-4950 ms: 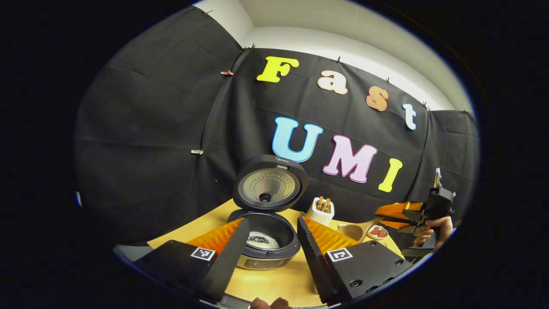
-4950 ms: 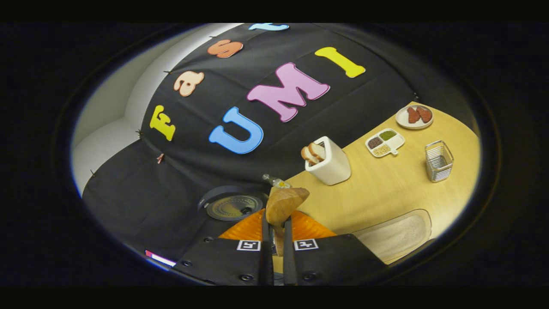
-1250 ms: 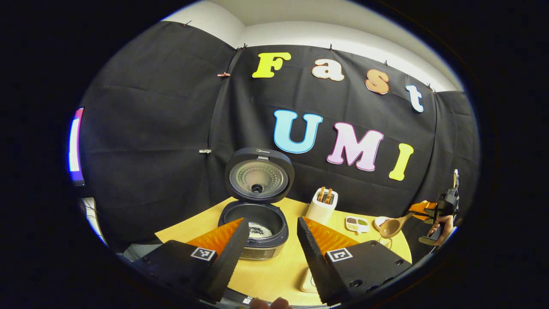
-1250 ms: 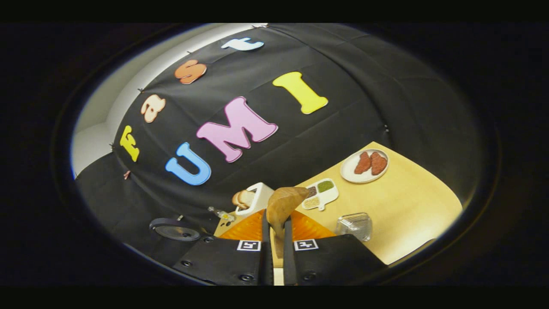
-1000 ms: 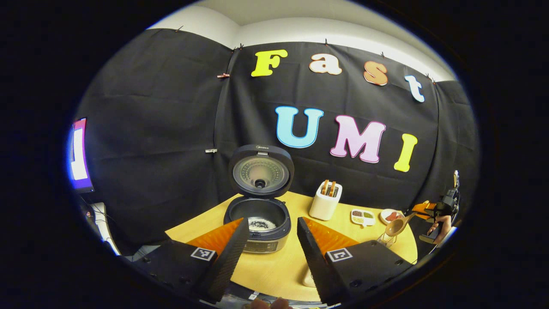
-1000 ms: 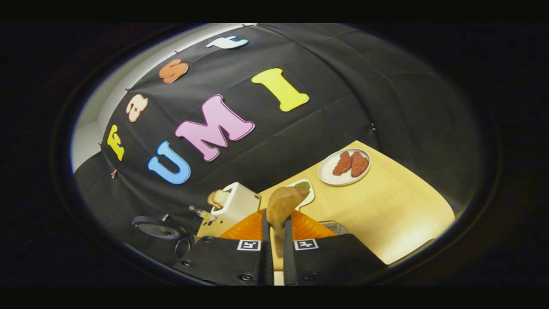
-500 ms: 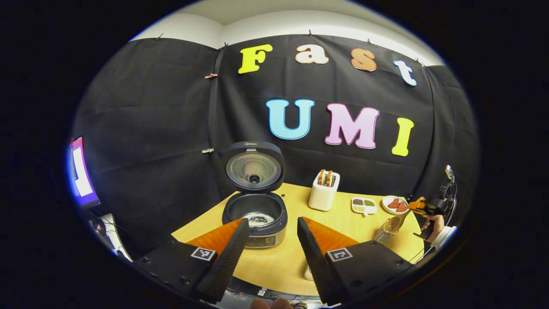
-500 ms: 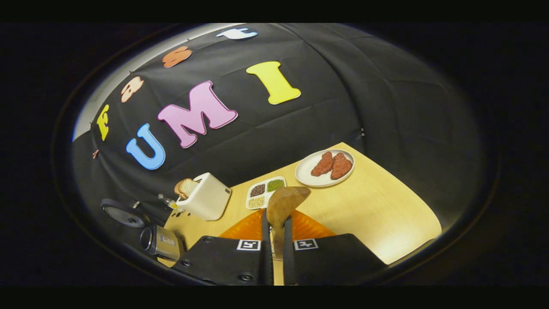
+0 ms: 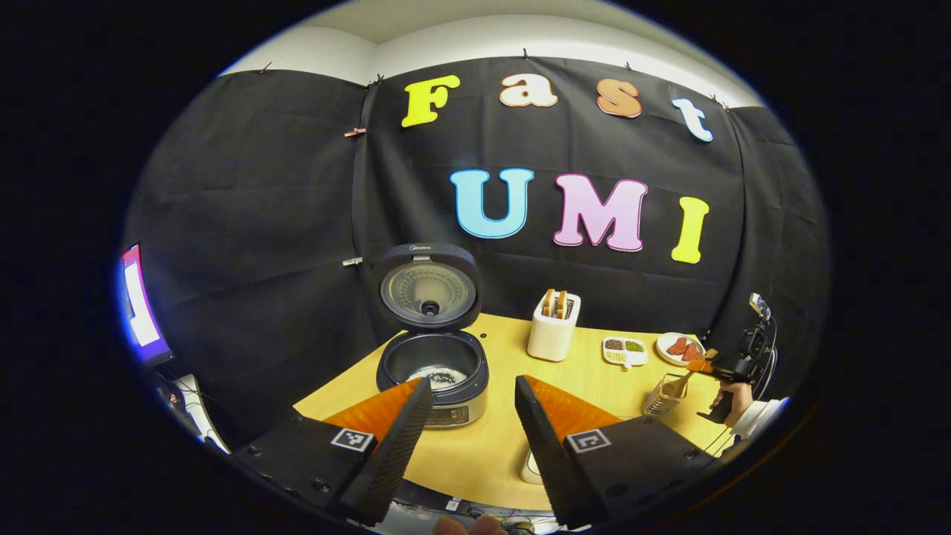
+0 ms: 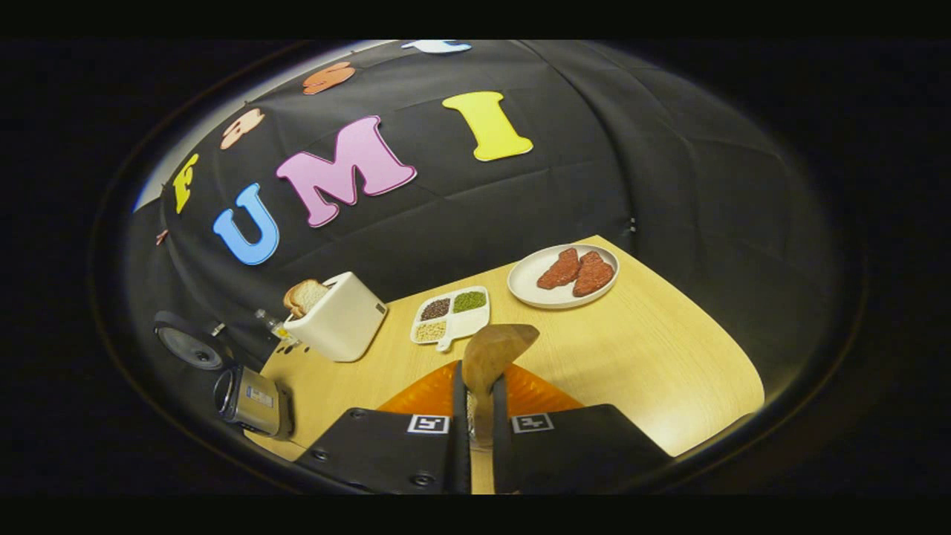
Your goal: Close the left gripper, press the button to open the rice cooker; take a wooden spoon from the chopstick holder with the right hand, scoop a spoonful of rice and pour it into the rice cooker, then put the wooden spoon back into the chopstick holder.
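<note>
Standing open at 9 o'clock on the wooden table [image 9: 505,446]: rice cooker [image 9: 433,375], lid tipped up, white rice lying in the pot. Sitting at 12 o'clock: one white toaster [image 9: 553,334] carrying two bread slices. Lying toward 2 o'clock: one divided snack tray [image 10: 452,316] showing three fillings, then one plate [image 10: 562,276] bearing two reddish meat pieces. Resting near 3 o'clock: wire chopstick holder [image 9: 665,396], with the wooden spoon [image 9: 680,384] dipping bowl-down into it. Pinching the spoon handle tight between both fingers: right gripper [image 10: 480,416], angled down, a hand [image 9: 732,394] gripping its handle. Hanging back at 6 o'clock, fingers spread wide, clasping nothing: left gripper [image 9: 464,416].
</note>
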Demonstrator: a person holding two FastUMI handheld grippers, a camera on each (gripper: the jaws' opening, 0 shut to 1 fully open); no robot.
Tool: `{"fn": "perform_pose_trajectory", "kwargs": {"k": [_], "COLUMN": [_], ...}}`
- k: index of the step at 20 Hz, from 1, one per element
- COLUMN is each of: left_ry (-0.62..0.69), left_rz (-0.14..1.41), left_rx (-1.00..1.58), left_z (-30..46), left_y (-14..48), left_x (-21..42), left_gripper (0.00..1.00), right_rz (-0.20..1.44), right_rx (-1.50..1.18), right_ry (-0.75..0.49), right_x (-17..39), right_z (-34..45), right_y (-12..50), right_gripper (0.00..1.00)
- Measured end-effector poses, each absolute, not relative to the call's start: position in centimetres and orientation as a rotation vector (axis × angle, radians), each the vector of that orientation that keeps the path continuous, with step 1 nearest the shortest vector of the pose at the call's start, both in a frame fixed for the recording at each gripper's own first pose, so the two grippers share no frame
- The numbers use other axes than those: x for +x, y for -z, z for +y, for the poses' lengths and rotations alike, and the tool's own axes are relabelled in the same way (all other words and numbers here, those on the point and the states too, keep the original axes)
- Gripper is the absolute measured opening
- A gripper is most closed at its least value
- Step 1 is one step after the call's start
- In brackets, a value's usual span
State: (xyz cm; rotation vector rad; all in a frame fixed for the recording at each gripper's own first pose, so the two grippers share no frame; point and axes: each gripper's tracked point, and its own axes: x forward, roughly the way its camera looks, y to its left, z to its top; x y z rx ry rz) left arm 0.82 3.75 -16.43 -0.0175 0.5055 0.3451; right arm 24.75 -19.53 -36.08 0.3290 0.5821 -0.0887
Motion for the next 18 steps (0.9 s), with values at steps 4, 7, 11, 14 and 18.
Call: {"fn": "perform_pose_trajectory", "kwargs": {"k": [4,7,11,14,18], "left_ry": [-0.337,-0.324,-0.307,-0.299,-0.295], "left_rz": [0.499,0.502,0.501,0.496,0.486], "left_rx": [-0.016,-0.016,-0.018,-0.017,-0.026], "left_z": [3.2,2.9,2.2,2.0,2.3], "left_y": [16.2,16.5,16.6,16.5,16.4], "left_x": [1.0,1.1,1.6,1.6,1.8], "left_gripper": [0.79,0.79,0.79,0.79,0.79], "right_rz": [0.594,0.588,0.594,0.591,0.592], "right_rx": [0.418,0.447,0.471,0.480,0.509], "right_ry": [0.078,0.070,0.067,0.076,0.073], "right_x": [24.6,24.4,23.4,22.4,20.3], "right_z": [-20.2,-20.6,-20.8,-21.2,-20.8], "right_y": [36.1,35.5,35.1,34.7,33.8], "right_gripper": [0.17,0.40,0.62,0.80,0.90]}}
